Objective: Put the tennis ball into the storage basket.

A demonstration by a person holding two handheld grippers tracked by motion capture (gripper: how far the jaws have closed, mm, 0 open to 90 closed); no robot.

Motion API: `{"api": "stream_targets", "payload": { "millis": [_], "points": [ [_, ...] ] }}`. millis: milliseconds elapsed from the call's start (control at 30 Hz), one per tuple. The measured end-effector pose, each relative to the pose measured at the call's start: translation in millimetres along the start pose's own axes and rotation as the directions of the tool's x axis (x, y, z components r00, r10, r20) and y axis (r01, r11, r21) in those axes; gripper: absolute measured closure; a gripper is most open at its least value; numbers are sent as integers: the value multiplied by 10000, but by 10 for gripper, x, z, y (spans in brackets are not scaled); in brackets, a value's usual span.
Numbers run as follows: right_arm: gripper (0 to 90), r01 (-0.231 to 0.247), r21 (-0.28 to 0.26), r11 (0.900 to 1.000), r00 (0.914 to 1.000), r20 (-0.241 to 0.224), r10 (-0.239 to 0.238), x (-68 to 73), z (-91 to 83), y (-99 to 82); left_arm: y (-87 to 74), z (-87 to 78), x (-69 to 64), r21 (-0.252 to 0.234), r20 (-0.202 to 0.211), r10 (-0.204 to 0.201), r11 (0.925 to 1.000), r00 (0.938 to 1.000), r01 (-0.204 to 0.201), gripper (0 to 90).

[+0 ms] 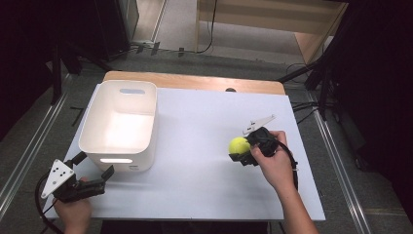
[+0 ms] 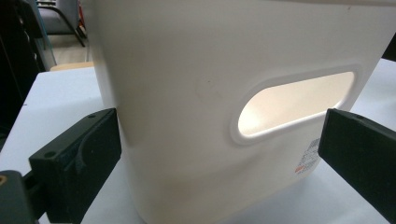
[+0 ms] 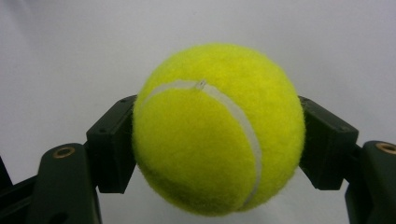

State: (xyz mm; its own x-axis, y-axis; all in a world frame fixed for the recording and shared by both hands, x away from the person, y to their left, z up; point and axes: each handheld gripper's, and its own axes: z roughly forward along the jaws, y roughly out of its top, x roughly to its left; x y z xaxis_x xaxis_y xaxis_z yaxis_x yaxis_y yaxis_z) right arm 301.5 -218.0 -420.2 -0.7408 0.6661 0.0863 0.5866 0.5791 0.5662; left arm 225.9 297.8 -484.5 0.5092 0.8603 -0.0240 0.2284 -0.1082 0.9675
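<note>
- Jaws of the right gripper (image 1: 240, 152) are pinching the tennis ball (image 1: 238, 145), one pad on each side of it; in the right gripper view the ball (image 3: 218, 128) sits squarely between them, seam facing the camera.
- Grip is across the ball's widest part, probably so it can't roll or squirt out while carried.
- Ball is over the right half of the bench (image 1: 204, 161), well apart from the white bin (image 1: 119, 126). Whether it is clear of the surface can't be told for sure from the high view; it looks slightly lifted.
- Right hand (image 1: 271, 161) wraps the gripper body from behind, forearm coming in from the bottom right, jaws pointing left toward the bin. Grey plate (image 1: 258, 123) sits on top, tilted.
- Jaws of the left gripper (image 1: 95, 170) stand spread, holding nothing. In the left gripper view they flank the bin's near wall (image 2: 196, 116) around the handle cutout (image 2: 294, 102), without touching it.
- Left hand (image 1: 73, 209) rests at the near-left corner of the bench, gripper roughly level and aimed at the bin's near side.
- Likely reason for that pose: ready to steady the bin, or just parked while the right side works.
- Bin stands upright and open at the far left of the bench, looks empty inside.
- Judgement: ball is picked, the bin is the likely drop spot, and the carry across is the step in hand.
</note>
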Motion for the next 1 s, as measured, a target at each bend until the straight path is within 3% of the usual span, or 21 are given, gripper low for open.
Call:
{"api": "stream_targets", "payload": {
  "millis": [1000],
  "points": [
    [232,614,11,9981,9971,-446,-613,151,146,348,0,-1,-1,2,-1,9,10000,10000,-9,0]
  ]
}}
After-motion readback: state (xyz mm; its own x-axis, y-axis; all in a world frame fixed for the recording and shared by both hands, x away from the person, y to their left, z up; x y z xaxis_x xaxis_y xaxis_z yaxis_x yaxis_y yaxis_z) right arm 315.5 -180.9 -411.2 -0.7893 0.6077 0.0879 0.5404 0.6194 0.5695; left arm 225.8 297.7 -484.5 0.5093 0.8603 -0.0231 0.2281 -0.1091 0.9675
